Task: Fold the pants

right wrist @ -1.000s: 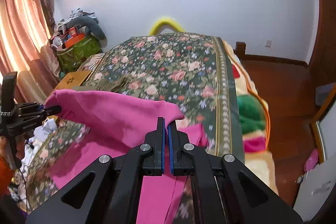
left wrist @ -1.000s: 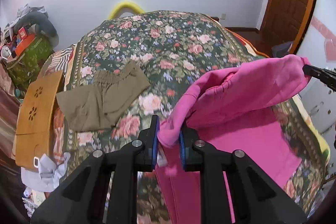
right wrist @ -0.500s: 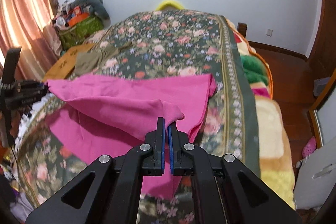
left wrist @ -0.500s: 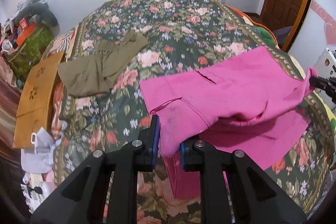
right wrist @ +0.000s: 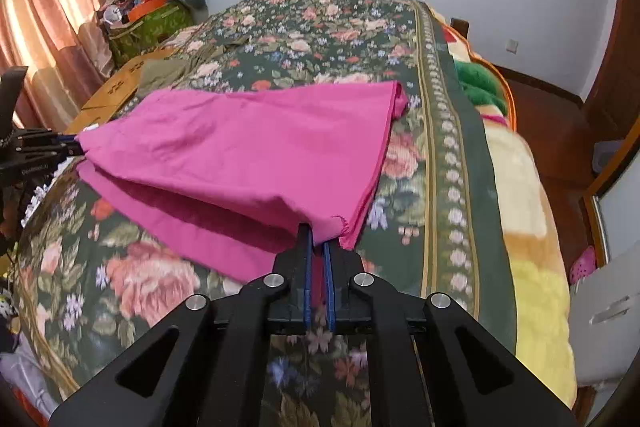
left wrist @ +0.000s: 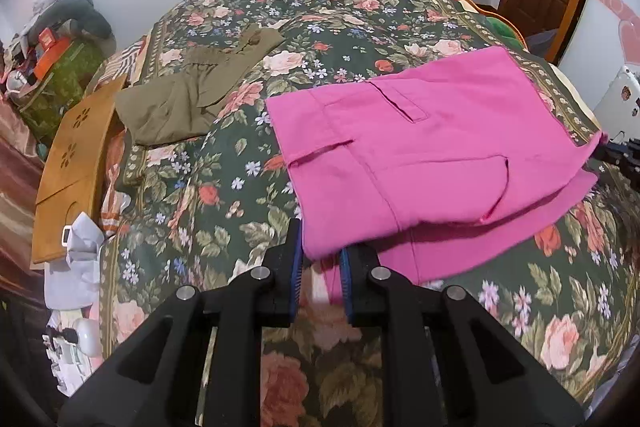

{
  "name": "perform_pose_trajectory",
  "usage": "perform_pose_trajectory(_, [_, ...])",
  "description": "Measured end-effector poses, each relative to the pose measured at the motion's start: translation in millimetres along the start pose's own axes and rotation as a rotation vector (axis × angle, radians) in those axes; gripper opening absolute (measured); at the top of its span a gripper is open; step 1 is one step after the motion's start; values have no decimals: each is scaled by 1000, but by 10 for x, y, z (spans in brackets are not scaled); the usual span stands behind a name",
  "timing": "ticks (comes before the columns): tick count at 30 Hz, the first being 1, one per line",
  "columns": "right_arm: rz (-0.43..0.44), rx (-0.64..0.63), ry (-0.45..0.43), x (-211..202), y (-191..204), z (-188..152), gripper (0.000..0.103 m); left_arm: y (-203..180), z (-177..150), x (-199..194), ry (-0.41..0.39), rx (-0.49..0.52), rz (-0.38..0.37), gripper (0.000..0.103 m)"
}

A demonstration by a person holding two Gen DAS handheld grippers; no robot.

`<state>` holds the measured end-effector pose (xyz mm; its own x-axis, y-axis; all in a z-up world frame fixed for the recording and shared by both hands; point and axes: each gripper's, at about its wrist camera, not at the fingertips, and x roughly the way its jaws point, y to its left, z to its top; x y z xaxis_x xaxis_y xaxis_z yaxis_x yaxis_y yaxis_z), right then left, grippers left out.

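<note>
- Left wrist view: the bright pink cotton pants (left wrist: pixel 420 155) lie folded over on the dark green floral bedspread (left wrist: pixel 224 195), the upper layer doubled onto a lower one that peeks out along the near edge.
- Their long axis runs across the picture, from the near left corner out to the right.
- The left gripper (left wrist: pixel 320 263) pinches that near left corner between its blue-padded jaws.
- The far right corner meets the right gripper (left wrist: pixel 616 153) at the frame's edge.
- An olive-green crumpled garment (left wrist: pixel 188 95) lies well apart, beside a tan wooden board (left wrist: pixel 72 163).
- Right wrist view: the pants (right wrist: pixel 256 155) stretch leftward from the right gripper (right wrist: pixel 318 247), whose jaws are opening slightly with the cloth's corner still clamped between them.
- The left gripper (right wrist: pixel 60 147) holds the opposite corner.
</note>
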<state>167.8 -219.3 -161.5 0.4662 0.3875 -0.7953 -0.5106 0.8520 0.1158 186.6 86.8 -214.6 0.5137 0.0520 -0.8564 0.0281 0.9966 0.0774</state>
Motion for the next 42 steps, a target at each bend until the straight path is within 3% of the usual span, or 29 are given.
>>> perform_pose_trajectory(5, [-21,8,23,-73,-4,-108,13,61,-70,-115,8,-20,-16,18])
perform_pose_trajectory(7, [-22,16,14,-139,-12,-134,24,74,-84,-170,6,-24,-14,20])
perform_pose_trajectory(11, [-37,7,-31,-319,17,-78,30,80,-76,-353,-23,-14,-12,27])
perform_pose_trajectory(13, [-35,-5,-63,-414,62,-7,38,61,-52,-459,-55,-9,3,41])
perform_pose_trajectory(16, [-16,-44,-116,-531,192,112,46,20,2,-610,-106,-6,1,55])
perform_pose_trajectory(17, [-8,-55,-123,-533,241,146,47,-5,22,-633,-111,-2,-4,57])
perform_pose_trajectory(21, [52,-117,-128,-426,494,249,53,-142,119,-631,-110,6,-44,80])
perform_pose_trajectory(24, [95,-169,-88,-220,674,261,53,-265,168,-530,-82,26,-63,82])
perform_pose_trajectory(29, [84,-263,-8,117,869,220,53,-456,154,-331,-25,66,-82,82])
perform_pose_trajectory(35, [121,-264,23,311,880,248,51,-611,130,-135,26,109,-140,82])
perform_pose_trajectory(39, [165,-218,32,350,884,290,23,-676,167,-44,37,125,-131,82])
perform_pose_trajectory(42, [188,-196,20,348,884,300,11,-724,198,13,52,141,-185,81])
